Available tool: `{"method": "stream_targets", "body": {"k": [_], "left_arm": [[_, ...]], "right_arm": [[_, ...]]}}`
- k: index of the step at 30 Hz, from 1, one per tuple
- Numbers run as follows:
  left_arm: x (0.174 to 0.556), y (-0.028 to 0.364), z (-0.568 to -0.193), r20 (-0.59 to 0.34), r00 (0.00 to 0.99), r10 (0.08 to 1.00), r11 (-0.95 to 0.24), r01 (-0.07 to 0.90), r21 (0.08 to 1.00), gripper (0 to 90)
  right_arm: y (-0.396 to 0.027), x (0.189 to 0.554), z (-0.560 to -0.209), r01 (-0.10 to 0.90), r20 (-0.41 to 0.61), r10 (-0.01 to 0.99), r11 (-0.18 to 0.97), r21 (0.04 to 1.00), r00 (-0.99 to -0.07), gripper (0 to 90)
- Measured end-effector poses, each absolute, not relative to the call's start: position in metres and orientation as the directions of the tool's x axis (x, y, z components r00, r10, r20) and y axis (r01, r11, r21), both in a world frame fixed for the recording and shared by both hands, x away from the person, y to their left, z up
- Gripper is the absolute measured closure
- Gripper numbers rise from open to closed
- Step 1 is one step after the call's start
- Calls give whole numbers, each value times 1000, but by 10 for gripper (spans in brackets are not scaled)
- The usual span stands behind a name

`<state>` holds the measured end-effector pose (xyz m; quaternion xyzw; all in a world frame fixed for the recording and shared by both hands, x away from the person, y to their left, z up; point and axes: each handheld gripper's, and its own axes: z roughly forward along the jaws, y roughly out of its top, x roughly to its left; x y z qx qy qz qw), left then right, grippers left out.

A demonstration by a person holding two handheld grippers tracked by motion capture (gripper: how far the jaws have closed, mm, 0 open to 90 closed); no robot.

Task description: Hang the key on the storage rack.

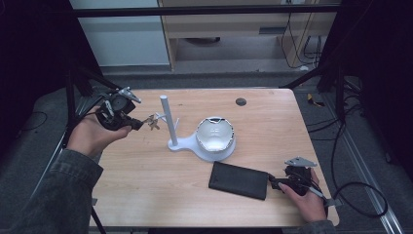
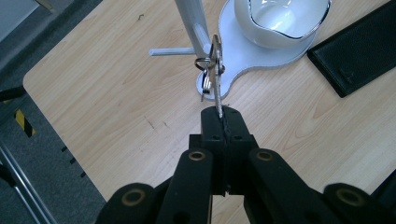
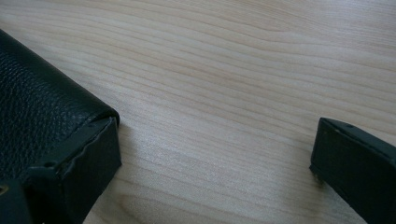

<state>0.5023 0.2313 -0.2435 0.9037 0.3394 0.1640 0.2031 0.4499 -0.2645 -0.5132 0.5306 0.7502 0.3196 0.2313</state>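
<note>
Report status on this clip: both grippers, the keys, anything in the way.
Left gripper shut on keys, held beside white stand's post. Right gripper open, one jaw against black wallet. White bowl on stand base, clear of keys.

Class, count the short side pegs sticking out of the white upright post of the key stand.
2 pegs: one horizontal white peg pointing left in the left gripper view, and one short angled peg beside the keys; others may be hidden behind the post.
</note>
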Motion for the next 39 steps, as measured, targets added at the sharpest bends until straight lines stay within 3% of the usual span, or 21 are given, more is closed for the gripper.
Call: {"method": "stream_targets", "body": {"k": [39], "left_arm": [[515,218,-247,174,702,691,-686,560,465,895]], "right_arm": [[-265,450,-513,649,-8,944,233,725,-330,17]]}}
